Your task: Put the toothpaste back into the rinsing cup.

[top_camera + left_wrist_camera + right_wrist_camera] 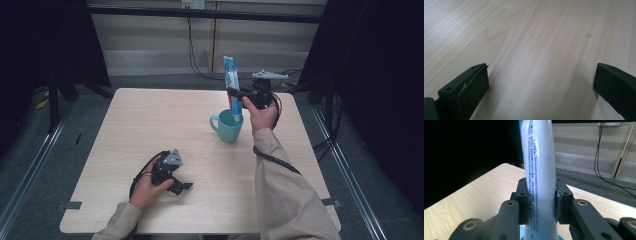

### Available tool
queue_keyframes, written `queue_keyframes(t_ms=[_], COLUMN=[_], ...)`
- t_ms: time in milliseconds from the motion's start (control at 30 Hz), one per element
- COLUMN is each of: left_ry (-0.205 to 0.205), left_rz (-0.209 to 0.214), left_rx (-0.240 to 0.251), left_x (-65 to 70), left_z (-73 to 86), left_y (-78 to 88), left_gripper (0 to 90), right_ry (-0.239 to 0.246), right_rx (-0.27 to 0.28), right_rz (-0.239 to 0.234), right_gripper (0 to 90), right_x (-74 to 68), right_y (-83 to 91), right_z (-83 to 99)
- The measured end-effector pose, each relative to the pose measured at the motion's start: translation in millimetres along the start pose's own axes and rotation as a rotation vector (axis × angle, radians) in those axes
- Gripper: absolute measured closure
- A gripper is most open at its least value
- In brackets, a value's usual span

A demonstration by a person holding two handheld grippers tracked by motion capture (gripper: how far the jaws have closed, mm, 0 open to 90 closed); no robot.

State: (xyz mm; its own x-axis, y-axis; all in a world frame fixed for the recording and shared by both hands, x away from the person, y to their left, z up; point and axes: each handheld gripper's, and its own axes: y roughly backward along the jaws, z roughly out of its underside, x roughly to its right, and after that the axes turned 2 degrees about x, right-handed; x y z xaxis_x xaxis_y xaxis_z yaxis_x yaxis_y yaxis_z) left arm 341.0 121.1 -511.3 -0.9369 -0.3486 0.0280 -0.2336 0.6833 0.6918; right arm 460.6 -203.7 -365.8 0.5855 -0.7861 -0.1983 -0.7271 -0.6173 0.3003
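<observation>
We see the toothpaste tube upright, long axis running 12 to 6, its lower end down in the teal mug toward the surface's far right. The right gripper clamps it mid-body from the 3 o'clock side. The left gripper rests wide open and empty at 7 o'clock from the mug, well apart.

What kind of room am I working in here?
Probably a lab recording booth, not a home: a bare wooden table flanked by black curtains, floor rails, and cables hanging down the back wall.
</observation>
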Motion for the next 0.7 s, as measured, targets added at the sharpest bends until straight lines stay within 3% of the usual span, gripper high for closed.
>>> queue_keyframes(t_ms=[700], left_ry=[0.001], left_rz=[-0.004], left_rx=[0.005], left_x=[0.2], left_z=[0.2], left_y=[-0.4], left_gripper=[0.0], right_ry=[0.023], right_rx=[-0.026], right_rz=[0.016], right_gripper=[69.2], right_x=[0.4], right_y=[-18.5], right_z=[27.2])
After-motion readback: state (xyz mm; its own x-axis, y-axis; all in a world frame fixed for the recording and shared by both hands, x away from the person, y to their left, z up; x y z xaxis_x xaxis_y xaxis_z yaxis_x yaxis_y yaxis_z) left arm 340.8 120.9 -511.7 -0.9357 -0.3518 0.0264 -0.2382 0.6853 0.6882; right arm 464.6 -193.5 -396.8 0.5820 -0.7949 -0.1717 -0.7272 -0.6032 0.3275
